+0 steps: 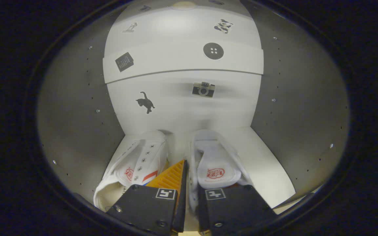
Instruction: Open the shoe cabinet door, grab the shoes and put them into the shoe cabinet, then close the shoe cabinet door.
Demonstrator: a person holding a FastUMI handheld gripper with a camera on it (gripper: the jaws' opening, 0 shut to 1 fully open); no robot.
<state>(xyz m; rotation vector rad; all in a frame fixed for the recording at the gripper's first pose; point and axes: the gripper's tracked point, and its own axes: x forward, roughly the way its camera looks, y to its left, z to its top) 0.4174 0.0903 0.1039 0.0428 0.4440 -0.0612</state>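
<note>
Right now I am looking into the white shoe cabinet (307, 108), a pale laminate box with drilled side walls, a shelf above and a back panel dotted with small stickers. On its floor the pair of white canvas lace-up shoes (133, 167) is sitting side by side, toes toward the back wall. I am holding the gripper (188, 178) at their heels, its fingers drawn close together and apparently pinching the inner wall of the right-hand shoe, one finger inside and one in the gap between the pair. To finish this placement cleanly, I am thinking of opening the fingers gently, then backing straight out between the side walls, so neither shoe is getting dragged along.
</note>
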